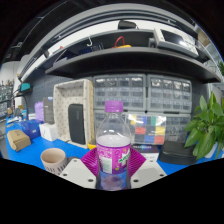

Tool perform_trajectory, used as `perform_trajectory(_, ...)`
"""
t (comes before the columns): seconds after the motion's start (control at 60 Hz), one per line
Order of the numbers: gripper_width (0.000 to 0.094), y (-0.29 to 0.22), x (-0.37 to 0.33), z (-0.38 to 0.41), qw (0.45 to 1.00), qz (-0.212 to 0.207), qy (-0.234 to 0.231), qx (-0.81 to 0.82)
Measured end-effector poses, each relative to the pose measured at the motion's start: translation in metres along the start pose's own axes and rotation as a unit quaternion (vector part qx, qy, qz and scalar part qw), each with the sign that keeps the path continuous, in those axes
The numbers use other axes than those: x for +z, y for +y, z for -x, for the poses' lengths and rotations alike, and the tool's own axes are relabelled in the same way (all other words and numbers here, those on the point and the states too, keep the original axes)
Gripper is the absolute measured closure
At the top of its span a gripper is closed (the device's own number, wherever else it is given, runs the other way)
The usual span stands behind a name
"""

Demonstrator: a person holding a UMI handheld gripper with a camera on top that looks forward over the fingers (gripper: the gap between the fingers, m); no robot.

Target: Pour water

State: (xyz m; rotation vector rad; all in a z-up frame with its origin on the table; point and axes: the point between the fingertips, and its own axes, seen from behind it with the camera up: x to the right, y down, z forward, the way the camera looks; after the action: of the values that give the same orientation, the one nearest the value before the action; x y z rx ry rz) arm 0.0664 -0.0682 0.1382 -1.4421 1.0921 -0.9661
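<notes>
A clear plastic water bottle (114, 140) with a pale purple cap and a magenta label stands upright between my fingers. My gripper (113, 165) is shut on the bottle; both magenta pads (91, 159) press its sides at label height. The bottle's base is hidden below the fingers. A small tan paper cup (52, 158) stands on the blue table surface (30, 160), ahead and to the left of the fingers.
A yellowish object (18, 140) lies on the blue surface at far left. A white box-like appliance (72, 110) stands behind the cup. A green plant (207, 125) is at the right. Shelves (120, 55) run overhead at the back.
</notes>
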Motion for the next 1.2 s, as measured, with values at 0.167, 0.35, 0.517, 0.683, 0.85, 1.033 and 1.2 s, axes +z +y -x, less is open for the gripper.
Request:
perform_trajectory(0.167,0.0588,0.009,0.000,-0.004,1.000,-0.011,-0.003,0.001)
perform_trajectory(0.35,0.0481,0.007,-0.004,-0.004,1.000,-0.028,0.005,-0.002)
perform_trajectory(0.517,0.0252,0.013,-0.013,-0.009,1.000,-0.008,0.022,0.019)
perform_trajectory(0.683,0.0126,0.024,-0.049,-0.012,0.998,0.008,0.060,0.024)
perform_trajectory(0.85,0.0129,0.036,-0.093,-0.004,0.996,0.020,0.085,0.034)
perform_trajectory(1.033,0.0127,0.040,-0.129,0.004,0.993,0.028,0.109,0.041)
perform_trajectory(1.2,0.0126,0.028,-0.154,0.004,0.991,0.020,0.122,0.059)
